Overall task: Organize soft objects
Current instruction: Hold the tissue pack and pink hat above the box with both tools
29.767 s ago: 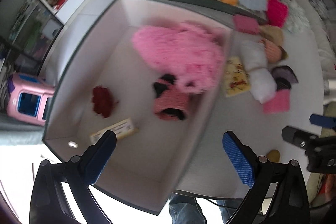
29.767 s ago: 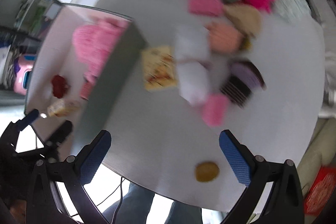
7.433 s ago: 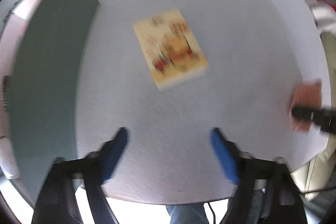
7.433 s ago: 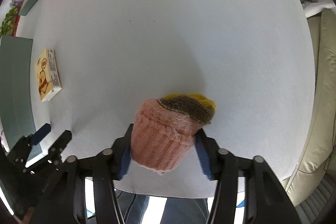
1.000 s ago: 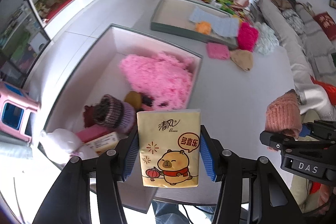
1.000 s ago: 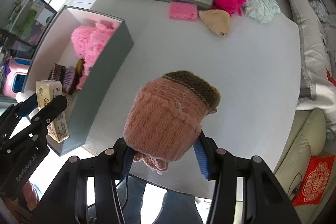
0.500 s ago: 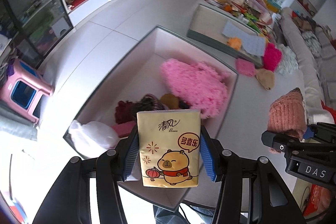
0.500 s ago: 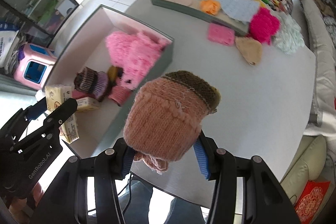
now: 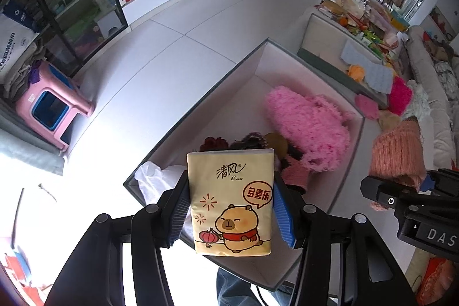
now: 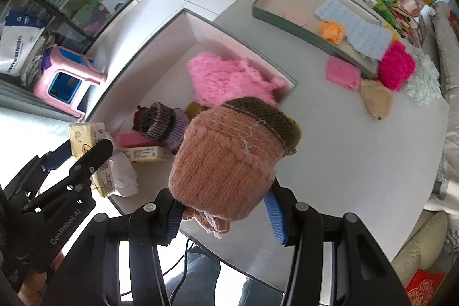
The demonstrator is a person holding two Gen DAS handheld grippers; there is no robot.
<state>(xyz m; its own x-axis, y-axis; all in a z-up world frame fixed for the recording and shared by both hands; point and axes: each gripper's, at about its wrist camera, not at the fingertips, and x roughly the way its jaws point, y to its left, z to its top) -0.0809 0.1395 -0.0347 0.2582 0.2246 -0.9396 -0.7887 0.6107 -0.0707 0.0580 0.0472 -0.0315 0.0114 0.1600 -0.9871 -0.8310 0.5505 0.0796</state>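
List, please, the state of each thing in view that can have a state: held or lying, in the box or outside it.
Left tool: shut on the tissue pack.
Tissue pack: held above the box's near corner.
Right tool: shut on the knitted hat.
Knitted hat: held in the air.
Box: open, partly filled.
Pink fluffy item: lying in the box.
Tan hat: lying on the table.

Black gripper frames, silver screws; blue ribbed fingers [image 9: 282,212]; white "DAS", "GenRobot.AI" lettering; blue jeans [image 10: 198,263].

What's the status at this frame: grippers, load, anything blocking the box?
Left gripper shut on tissue pack. Right gripper shut on knit hat. Both above box; nothing blocking.
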